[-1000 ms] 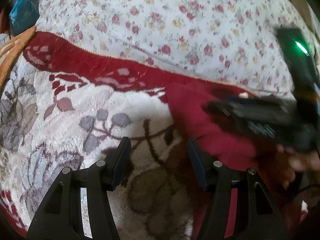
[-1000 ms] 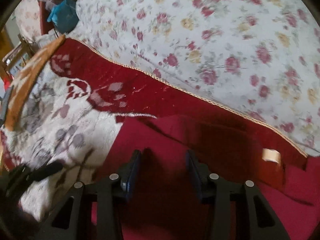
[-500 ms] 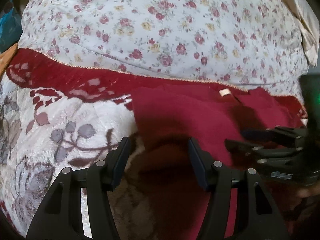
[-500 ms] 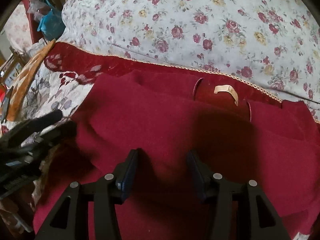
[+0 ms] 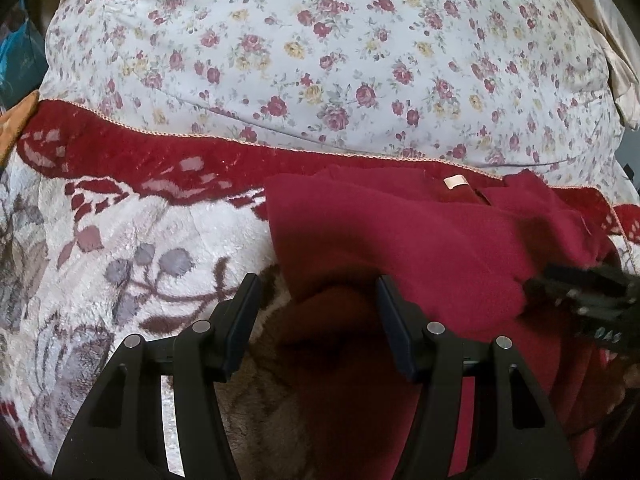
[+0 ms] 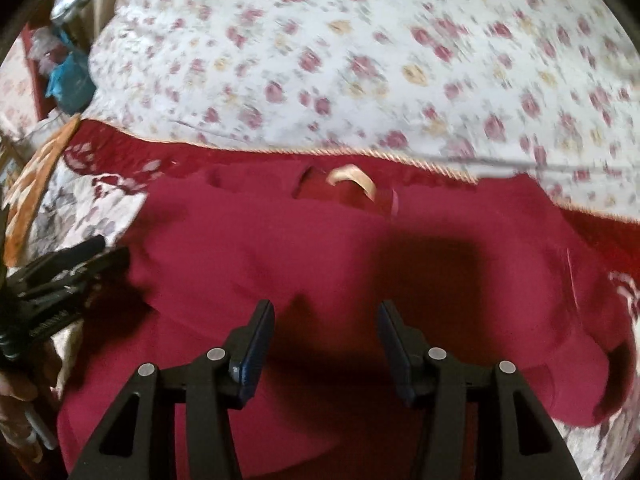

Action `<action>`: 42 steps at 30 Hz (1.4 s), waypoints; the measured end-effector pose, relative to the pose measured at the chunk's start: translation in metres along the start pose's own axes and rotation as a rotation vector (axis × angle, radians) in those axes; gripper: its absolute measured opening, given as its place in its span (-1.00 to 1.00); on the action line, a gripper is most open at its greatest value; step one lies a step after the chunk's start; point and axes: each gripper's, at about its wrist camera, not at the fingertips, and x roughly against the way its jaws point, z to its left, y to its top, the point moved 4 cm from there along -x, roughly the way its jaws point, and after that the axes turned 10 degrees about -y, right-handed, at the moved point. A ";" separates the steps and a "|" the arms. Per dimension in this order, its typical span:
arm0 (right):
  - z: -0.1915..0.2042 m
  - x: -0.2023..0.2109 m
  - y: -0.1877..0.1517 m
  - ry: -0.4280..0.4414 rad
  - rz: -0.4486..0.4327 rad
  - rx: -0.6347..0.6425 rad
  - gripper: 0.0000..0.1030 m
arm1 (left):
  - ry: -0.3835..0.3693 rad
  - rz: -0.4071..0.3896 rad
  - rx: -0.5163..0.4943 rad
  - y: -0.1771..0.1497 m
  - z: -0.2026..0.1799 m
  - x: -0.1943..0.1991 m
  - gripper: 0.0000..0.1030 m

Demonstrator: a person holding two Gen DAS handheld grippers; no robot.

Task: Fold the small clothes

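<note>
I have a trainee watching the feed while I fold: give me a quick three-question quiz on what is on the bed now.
1. True or false: the dark red fleece garment lies on the plush cream-and-red patterned blanket.
2. What lies beyond the blanket's red border? A) a striped towel B) a white quilt with small roses C) a bare mattress
3. Fill in: the pale neck label sits at the garment's ___ edge in the right wrist view.

Key: 1 true. 2 B. 3 far, towards the quilt. Both the left claw and right claw stand open with no cloth pinched.
</note>
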 end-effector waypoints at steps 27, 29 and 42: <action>-0.184 0.015 0.059 -0.234 -0.079 -0.167 0.54 | -0.006 0.015 0.011 -0.001 0.002 -0.008 0.14; -0.192 -0.009 0.067 -0.207 -0.017 -0.146 0.54 | -0.007 0.018 0.011 -0.001 0.002 -0.009 0.14; -0.209 -0.026 0.076 -0.116 -0.029 -0.111 -0.80 | -0.020 0.031 0.019 0.000 0.007 -0.015 0.20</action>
